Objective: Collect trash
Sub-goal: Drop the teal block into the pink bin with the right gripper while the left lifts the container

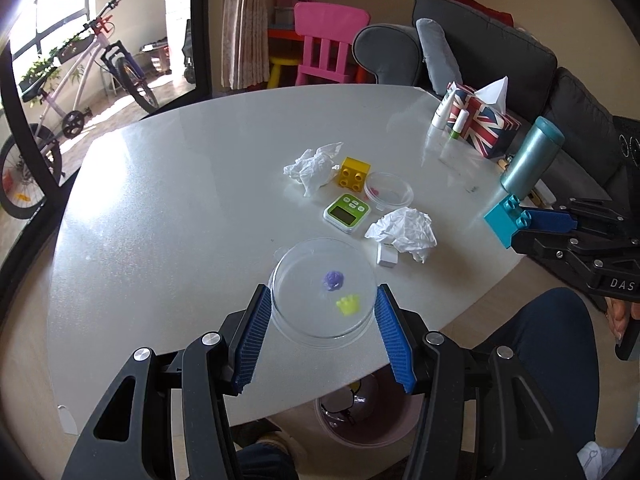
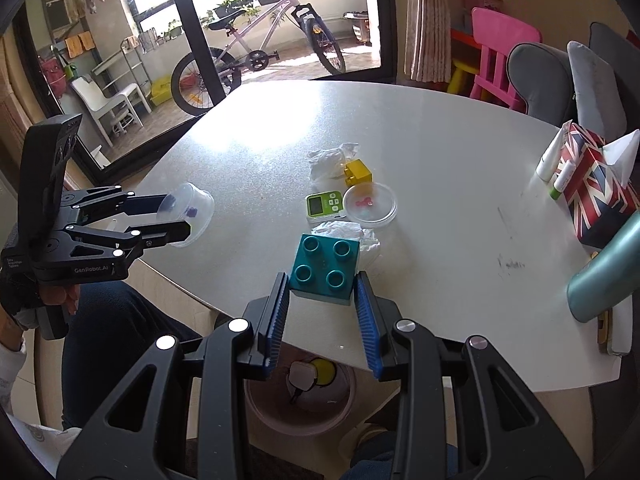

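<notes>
Both grippers are loaded and held above the pale round table (image 1: 168, 184), so the step in hand looks like the carry toward the pinkish round waste bin (image 1: 370, 420), which sits on the floor at the bottom centre of both views, just under the near table edge.

The left gripper (image 1: 324, 316) clamps a clear round plastic dish (image 1: 324, 292), its blue pads pressed on the rim at either side, with a small purple piece and a yellow one inside. The right gripper (image 2: 323, 304) is narrow, pinching a teal four-stud plastic brick (image 2: 326, 268).

Two crumpled white tissues (image 1: 404, 230) lie at mid-table, one beside a yellow brick (image 1: 354, 173), one near a green timer (image 1: 346, 213) (these remain to be collected).

The next move probably calls for bringing each load over the bin's mouth before letting go, and keeping the dish level so its pieces do not spill early.
</notes>
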